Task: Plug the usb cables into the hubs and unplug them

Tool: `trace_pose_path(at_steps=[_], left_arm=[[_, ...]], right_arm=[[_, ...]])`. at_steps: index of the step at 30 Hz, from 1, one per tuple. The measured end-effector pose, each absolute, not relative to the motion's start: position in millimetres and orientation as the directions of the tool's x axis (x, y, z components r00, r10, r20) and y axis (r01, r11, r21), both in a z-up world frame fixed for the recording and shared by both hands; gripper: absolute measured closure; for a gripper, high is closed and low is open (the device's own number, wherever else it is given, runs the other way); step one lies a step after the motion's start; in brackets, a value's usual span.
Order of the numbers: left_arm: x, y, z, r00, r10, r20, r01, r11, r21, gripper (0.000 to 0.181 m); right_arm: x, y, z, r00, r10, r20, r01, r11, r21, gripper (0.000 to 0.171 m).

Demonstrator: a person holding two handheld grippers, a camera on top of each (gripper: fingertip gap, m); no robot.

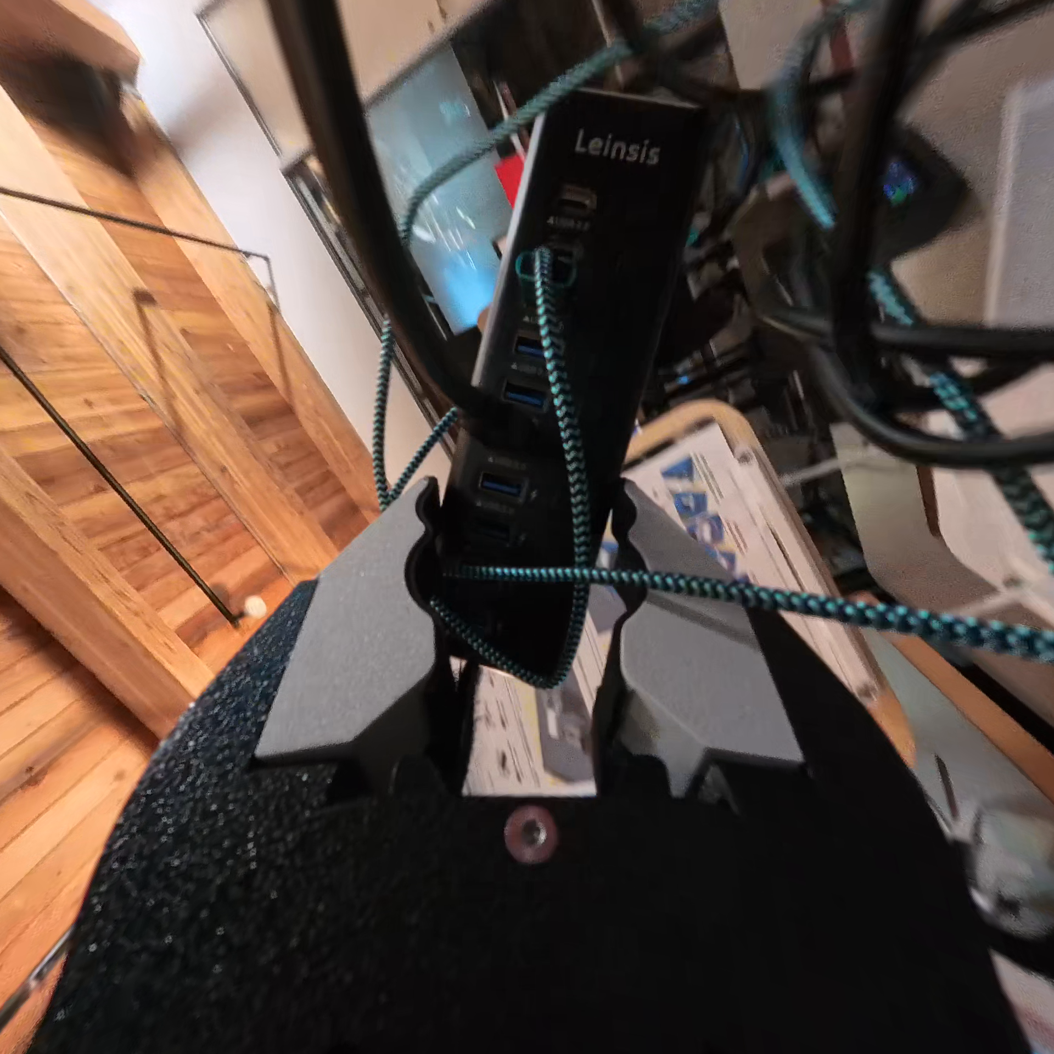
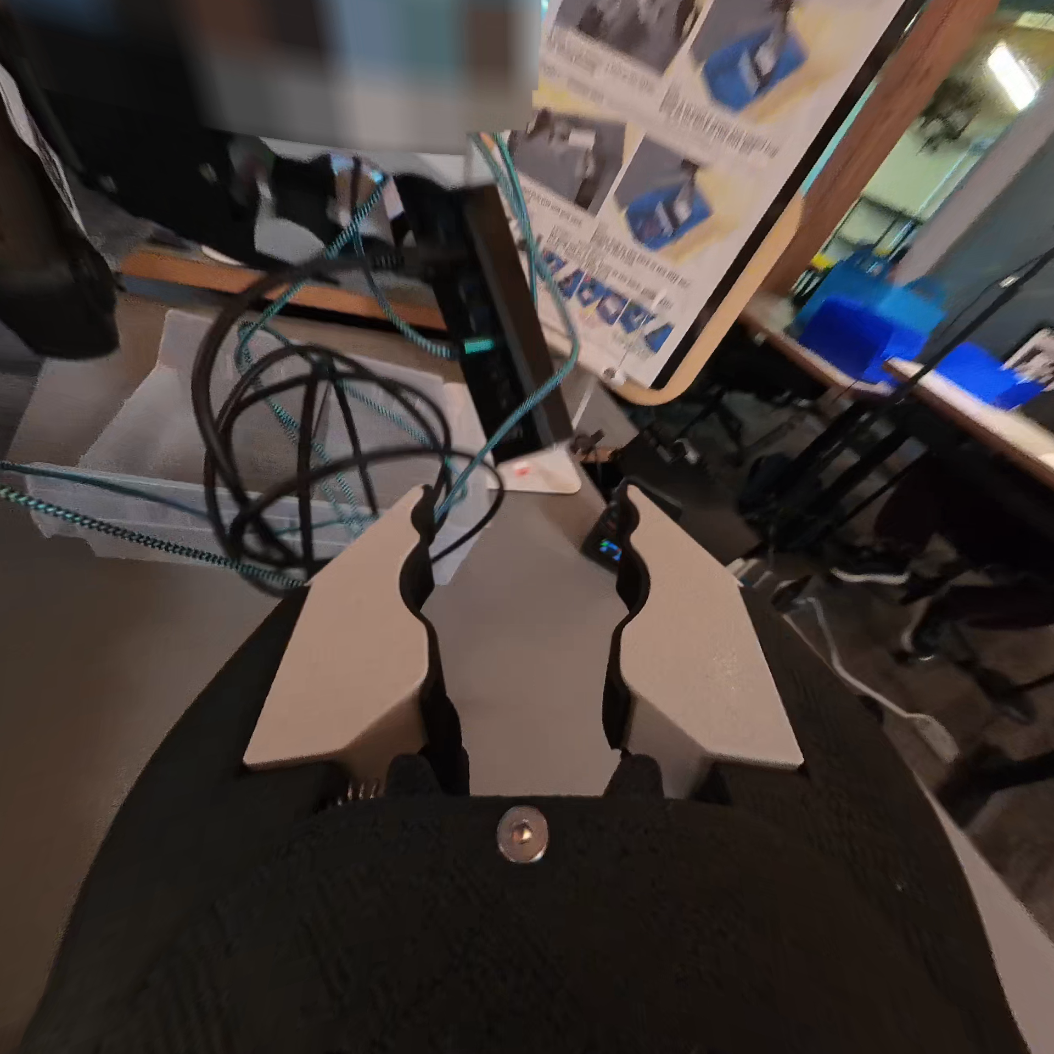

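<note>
In the left wrist view a long black USB hub (image 1: 604, 319) with several blue ports stands upright, lifted, its lower part between my left gripper's (image 1: 527, 507) fingers. The gripper is shut on it. A teal braided cable (image 1: 556, 399) is plugged into an upper port and loops down across the fingers. A thick black cable (image 1: 365, 228) joins the hub's left side. My right gripper (image 2: 525, 502) is open and empty above the grey table (image 2: 513, 656). In the right wrist view the hub (image 2: 502, 319) shows farther off with a teal plug (image 2: 479, 345) in it.
A tangle of black and teal cables (image 2: 319, 422) hangs over a clear plastic bin (image 2: 131, 507). A small black device with a lit display (image 2: 605, 548) lies by the right fingertip. A poster board (image 2: 656, 188) leans behind. Blue bins (image 2: 867, 336) sit on a far table. Spacing between my two grippers at the tips: around 15 cm.
</note>
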State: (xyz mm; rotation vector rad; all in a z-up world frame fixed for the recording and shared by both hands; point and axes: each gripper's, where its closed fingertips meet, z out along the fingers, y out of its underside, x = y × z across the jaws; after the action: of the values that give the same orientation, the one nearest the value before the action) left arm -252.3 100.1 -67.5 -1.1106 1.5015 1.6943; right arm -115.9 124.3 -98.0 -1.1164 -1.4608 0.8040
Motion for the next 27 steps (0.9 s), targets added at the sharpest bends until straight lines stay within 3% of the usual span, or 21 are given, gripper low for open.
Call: trace_pose_path(at_steps=[1,5,9,11,15,20,22,23,27], left_arm=[[-236,106,-67,-0.464,-0.073,-0.883,-0.873,-0.134,0.469,0.123],[-169,130,-74,-0.475,-0.032,-0.88,-0.88,0.026,0.474,0.123],[-111,147,-93,-0.514,0.005,-0.858,-0.843,0.182,0.507,0.123],[-96,154,-108,-0.572,0.022,-0.82,-0.797,0.221,0.562,0.123],[-79,158,-146,-0.585,-0.006,-0.811,-0.765,0.338,0.549,0.123],[-62,148,-188,-0.664,0.004,-0.748,-0.681,0.411,0.606,0.123],[-56,142,-195,-0.649,-0.001,-0.761,-0.686,0.432,0.585,0.123],[-53,140,-196,-0.63,-0.012,-0.777,-0.701,0.439,0.562,0.123],[-59,132,-202,-0.588,-0.128,-0.799,-0.76,0.428,0.49,0.125]], right_arm=[[-108,123,-90,0.033,0.932,0.362,0.196,0.349,-0.916,0.108],[-78,124,-78,0.06,0.933,0.355,0.174,0.34,-0.924,0.108],[-68,132,-113,0.016,0.96,0.28,0.303,0.262,-0.916,0.105],[-60,135,-135,-0.008,0.977,0.212,0.368,0.2,-0.908,0.108],[-44,136,-172,-0.028,0.993,0.117,0.46,0.117,-0.88,0.112],[-39,127,-189,-0.056,0.998,-0.025,0.435,0.002,-0.9,0.122],[-40,126,-221,-0.052,0.999,-0.003,0.547,0.026,-0.837,0.123],[-43,127,-232,-0.045,0.999,0.024,0.574,0.045,-0.818,0.138],[-49,119,-235,-0.085,0.996,-0.001,0.505,0.042,-0.862,0.142]])
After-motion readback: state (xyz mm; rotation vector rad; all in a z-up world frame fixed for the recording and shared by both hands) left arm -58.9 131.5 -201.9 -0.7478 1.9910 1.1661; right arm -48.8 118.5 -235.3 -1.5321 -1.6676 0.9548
